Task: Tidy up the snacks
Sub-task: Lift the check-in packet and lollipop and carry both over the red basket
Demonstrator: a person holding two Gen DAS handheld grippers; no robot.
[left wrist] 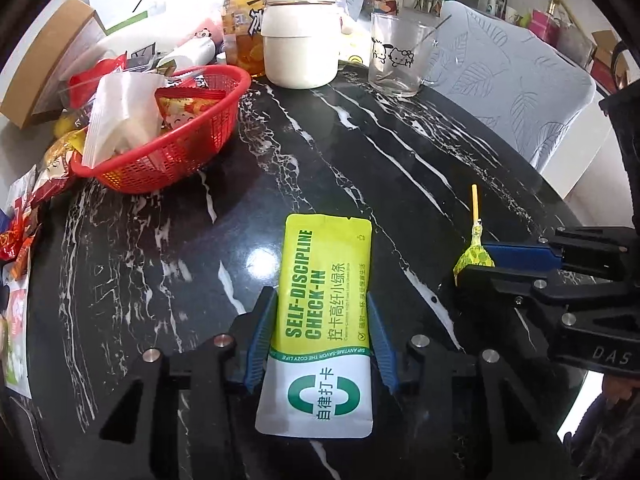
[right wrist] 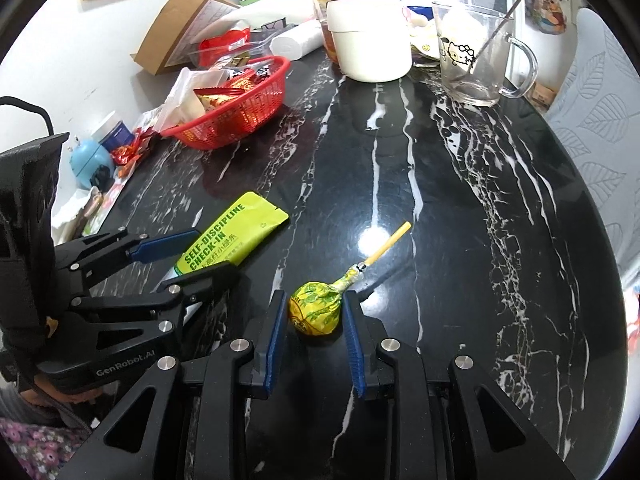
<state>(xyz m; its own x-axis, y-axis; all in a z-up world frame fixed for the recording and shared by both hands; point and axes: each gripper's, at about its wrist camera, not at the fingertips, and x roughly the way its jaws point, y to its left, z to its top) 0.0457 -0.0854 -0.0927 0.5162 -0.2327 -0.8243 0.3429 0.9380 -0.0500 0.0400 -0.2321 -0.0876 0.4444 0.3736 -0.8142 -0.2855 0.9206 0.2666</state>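
On the black marble table (left wrist: 168,248), short of the red basket (left wrist: 192,148), the yellow-green drink sachet (left wrist: 324,296) is clamped in the left gripper (left wrist: 322,304) and the wrapped lollipop (right wrist: 316,314) in the closed right gripper (right wrist: 314,312), presumably for basket sorting.

The table (left wrist: 168,240) is black marble with white veins, and it is glossy. At its far edge a cream-white jug (left wrist: 302,36) with a clear lid and a handle stands upright. Just behind the jug, on its left side, there is a bottle (left wrist: 240,28) with orange pieces inside. To the right of the jug stands a glass mug (right wrist: 478,60) with cartoon drawings, and a thin stirrer leans inside it. A brown cardboard box (right wrist: 180,28) lies tilted at the far left, near the wall. A chair (left wrist: 516,92) with a pale leaf-pattern cover stands beside the table on the right. A small blue round object (right wrist: 90,162) sits by the left edge.
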